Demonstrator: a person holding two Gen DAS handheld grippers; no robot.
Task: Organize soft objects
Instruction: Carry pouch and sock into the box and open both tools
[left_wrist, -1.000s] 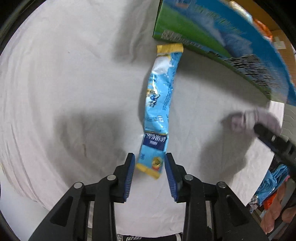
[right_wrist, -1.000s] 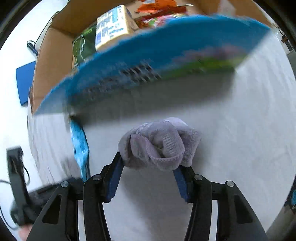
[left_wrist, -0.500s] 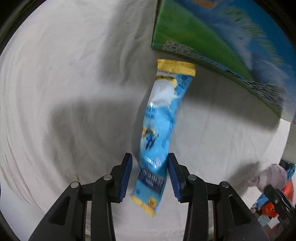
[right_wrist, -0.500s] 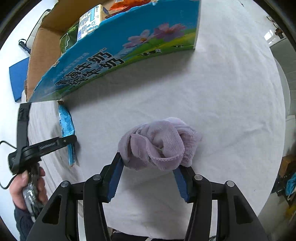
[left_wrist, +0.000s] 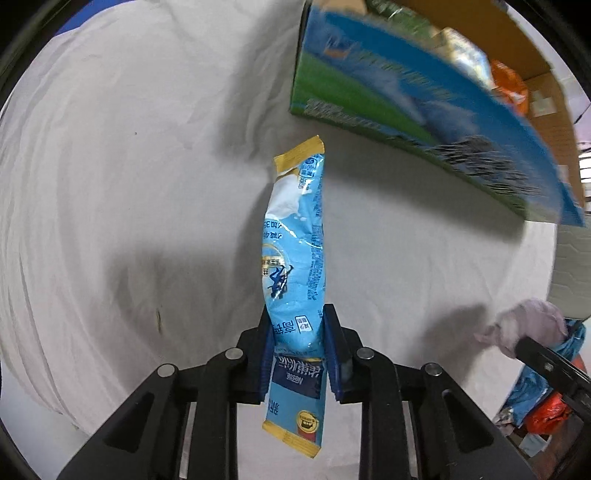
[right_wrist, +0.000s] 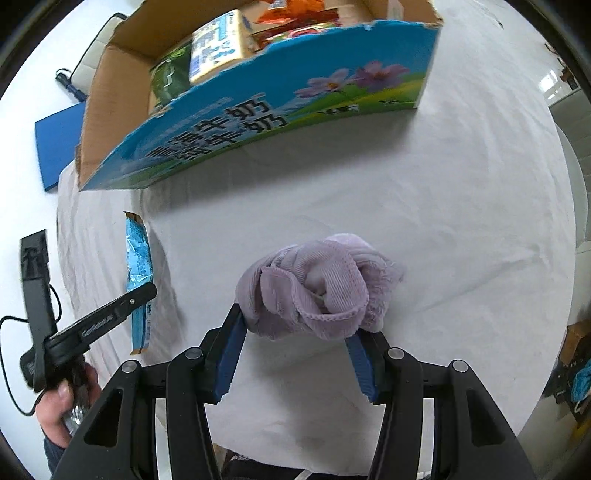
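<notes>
My left gripper (left_wrist: 297, 332) is shut on a long light-blue snack packet (left_wrist: 295, 254) with yellow ends, gripped near its lower end and held up off the white cloth. The packet also shows in the right wrist view (right_wrist: 138, 266). My right gripper (right_wrist: 295, 332) is shut on a bunched lilac sock (right_wrist: 317, 288), held above the cloth. The sock also shows at the right edge of the left wrist view (left_wrist: 528, 325). The left gripper (right_wrist: 133, 299) appears at the left of the right wrist view.
An open cardboard box with a blue and green printed side (right_wrist: 280, 118) stands on the white-clothed round table (right_wrist: 461, 206) and holds several packets (right_wrist: 218, 48). A blue board (right_wrist: 59, 147) lies beyond the table's left edge.
My left gripper has closed on the packet and lifted it off the cloth. My right gripper has kept hold of the sock and drawn back a little from the box.
</notes>
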